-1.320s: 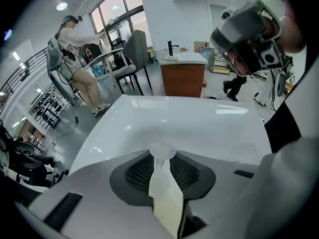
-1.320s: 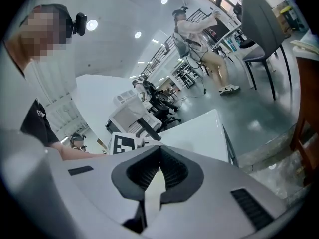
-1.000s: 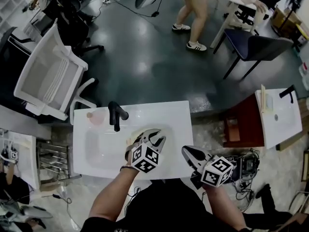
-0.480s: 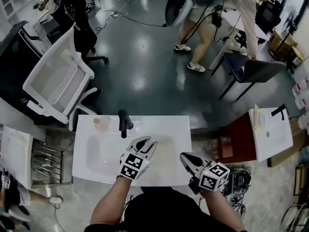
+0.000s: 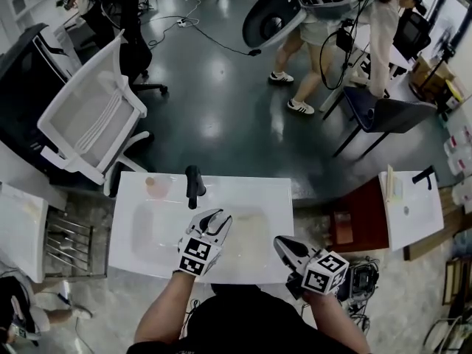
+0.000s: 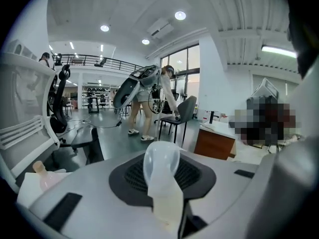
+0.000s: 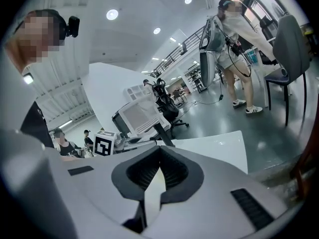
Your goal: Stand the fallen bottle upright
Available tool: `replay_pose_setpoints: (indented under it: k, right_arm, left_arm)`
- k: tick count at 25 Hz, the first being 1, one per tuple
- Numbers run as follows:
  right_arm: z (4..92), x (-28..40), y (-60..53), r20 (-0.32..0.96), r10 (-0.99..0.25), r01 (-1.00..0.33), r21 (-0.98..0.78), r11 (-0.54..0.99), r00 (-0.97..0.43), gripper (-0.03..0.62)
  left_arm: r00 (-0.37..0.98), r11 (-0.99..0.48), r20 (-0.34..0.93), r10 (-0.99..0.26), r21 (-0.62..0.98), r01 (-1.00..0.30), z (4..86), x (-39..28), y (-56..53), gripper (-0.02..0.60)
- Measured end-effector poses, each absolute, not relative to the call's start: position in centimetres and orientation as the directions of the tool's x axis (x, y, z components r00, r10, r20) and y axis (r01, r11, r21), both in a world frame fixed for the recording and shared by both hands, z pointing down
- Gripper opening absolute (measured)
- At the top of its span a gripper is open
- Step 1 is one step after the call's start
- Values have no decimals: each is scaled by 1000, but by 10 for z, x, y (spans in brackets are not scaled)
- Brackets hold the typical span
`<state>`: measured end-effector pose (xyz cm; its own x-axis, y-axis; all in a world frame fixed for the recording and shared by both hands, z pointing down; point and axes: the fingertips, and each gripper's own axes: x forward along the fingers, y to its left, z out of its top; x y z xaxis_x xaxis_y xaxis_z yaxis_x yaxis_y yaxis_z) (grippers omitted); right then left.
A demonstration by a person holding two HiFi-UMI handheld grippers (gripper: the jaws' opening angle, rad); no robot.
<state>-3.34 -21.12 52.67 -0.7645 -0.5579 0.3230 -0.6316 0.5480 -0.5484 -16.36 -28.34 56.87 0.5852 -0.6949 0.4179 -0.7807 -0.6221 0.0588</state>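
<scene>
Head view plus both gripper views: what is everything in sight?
Sink counter: one, white, before the person.
Faucet: one, black, counter's far edge.
Pink container: one, left of faucet.
Clear bottle: one, translucent, gripped above counter.
Office chair: one, white, far left.
Dark chair: one, far right.
Bystander: one, beside dark chair.
Left gripper: one, grey, above counter; jaws just opened slightly, bottle between them.
Right gripper: one, grey, counter's near right; jaws together, empty.

Bottle (image 6: 161,176): lower end hidden inside left tool (image 6: 162,156)
</scene>
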Motion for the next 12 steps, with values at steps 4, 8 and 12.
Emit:
replay_pose_setpoints:
  k: [4,8,12]
  right_arm:
    - [527,-39,-209,336,-551,-634,-552,542,-764,14]
    - [532,-39,-209,324,-542,-618,-564,547,-775,14]
    - [530,-34,-210,326,-549,-624,-564,541,-770,14]
  left_arm:
    - [564,-589,424,-708,85,-804,570,-175,-290,109]
    - [598,-623,423,-680,96,-777,565,-162,-286,106]
    - [598,-612,416,-685,118,-782,563,-149,-287,106]
